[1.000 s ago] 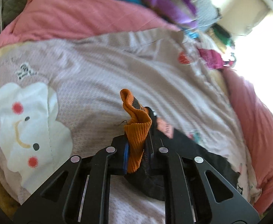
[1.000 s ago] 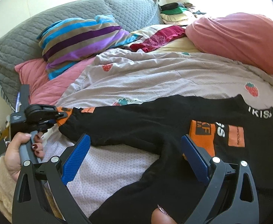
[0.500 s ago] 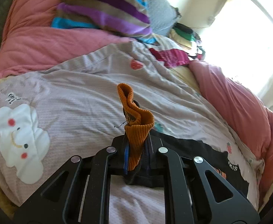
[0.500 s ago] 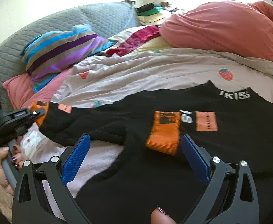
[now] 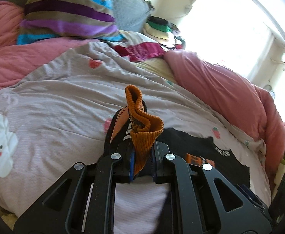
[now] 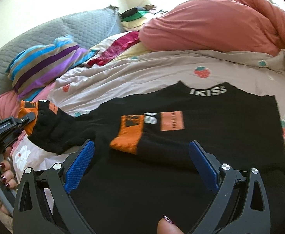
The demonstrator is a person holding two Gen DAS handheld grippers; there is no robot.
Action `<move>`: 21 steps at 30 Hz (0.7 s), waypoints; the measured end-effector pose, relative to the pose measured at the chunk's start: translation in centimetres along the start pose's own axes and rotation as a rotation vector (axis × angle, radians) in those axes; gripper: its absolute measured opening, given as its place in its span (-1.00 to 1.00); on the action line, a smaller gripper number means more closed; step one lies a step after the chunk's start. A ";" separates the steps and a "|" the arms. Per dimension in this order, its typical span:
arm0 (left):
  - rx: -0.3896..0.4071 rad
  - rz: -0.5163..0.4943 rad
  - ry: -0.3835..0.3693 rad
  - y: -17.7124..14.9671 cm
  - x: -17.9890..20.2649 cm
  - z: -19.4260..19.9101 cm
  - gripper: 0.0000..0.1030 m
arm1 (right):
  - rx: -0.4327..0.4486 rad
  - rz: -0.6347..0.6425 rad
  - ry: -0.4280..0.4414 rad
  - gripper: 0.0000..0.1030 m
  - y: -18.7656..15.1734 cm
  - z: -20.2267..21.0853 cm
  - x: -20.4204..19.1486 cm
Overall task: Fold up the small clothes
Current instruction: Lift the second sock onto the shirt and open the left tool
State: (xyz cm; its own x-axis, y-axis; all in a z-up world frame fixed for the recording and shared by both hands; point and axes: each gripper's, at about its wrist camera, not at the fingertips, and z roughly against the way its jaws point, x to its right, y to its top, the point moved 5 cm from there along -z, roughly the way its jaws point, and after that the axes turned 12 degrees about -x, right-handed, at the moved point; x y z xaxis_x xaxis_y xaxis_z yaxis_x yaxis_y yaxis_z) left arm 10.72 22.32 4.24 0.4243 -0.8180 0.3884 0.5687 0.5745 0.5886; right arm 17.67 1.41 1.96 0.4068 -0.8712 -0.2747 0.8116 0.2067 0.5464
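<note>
Spread across a bed, a black long-sleeved top with orange ribbed cuffs and orange patches (image 6: 200, 136) lies flat on a pale pinkish-grey quilt printed with strawberries and white cartoon animals (image 6: 162, 74). White letters mark its neckline at the far edge.

Seen from the left wrist view, the left hand-held gripper (image 5: 142, 159) is clamped on one orange ribbed cuff (image 5: 142, 124), its blue pads pressed tight against the knit from both sides. The cuff stands up crumpled above the fingers, with the black sleeve trailing down behind it towards the body of the top. In the right wrist view this same gripper appears at the left edge, lifting that sleeve clear of the quilt, and the person's hand with dark red nail polish (image 6: 0, 177) wraps its handle.

The right hand-held gripper (image 6: 140, 165) hovers low over the near part of the top with its blue-padded fingers wide apart and nothing between them. The other sleeve lies folded across the chest, its orange cuff (image 6: 127, 136) resting just beyond the fingers, beside the orange patches.

Farther back sit a striped cushion in purple, blue and tan (image 6: 45, 66), a grey quilted pillow (image 6: 84, 29), a crumpled magenta cloth (image 6: 119, 48) and, on the right, a heaped salmon-pink duvet (image 6: 210, 25). Bright window light washes out the far wall.
</note>
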 end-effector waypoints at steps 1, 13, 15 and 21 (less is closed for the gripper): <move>-0.005 -0.010 -0.007 -0.1 0.6 -0.1 -0.89 | 0.004 -0.010 -0.006 0.88 -0.1 0.3 0.6; -0.048 -0.112 -0.038 -1.8 6.0 -0.6 -0.89 | 0.040 -0.107 -0.050 0.88 -1.1 3.2 6.1; -0.065 -0.134 -0.046 -2.3 7.1 -0.9 -0.89 | 0.046 -0.121 -0.054 0.88 -1.2 3.6 6.9; -0.127 -0.208 -0.060 -3.9 10.0 -2.5 -0.88 | 0.065 -0.153 -0.057 0.88 -1.4 4.8 8.6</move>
State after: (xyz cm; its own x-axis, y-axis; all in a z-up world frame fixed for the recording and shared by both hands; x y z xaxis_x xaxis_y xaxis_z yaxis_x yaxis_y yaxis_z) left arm 14.55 11.97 4.05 0.2487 -0.9169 0.3121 0.7251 0.3899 0.5676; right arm 18.03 -8.50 2.66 0.2548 -0.9146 -0.3139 0.8325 0.0423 0.5524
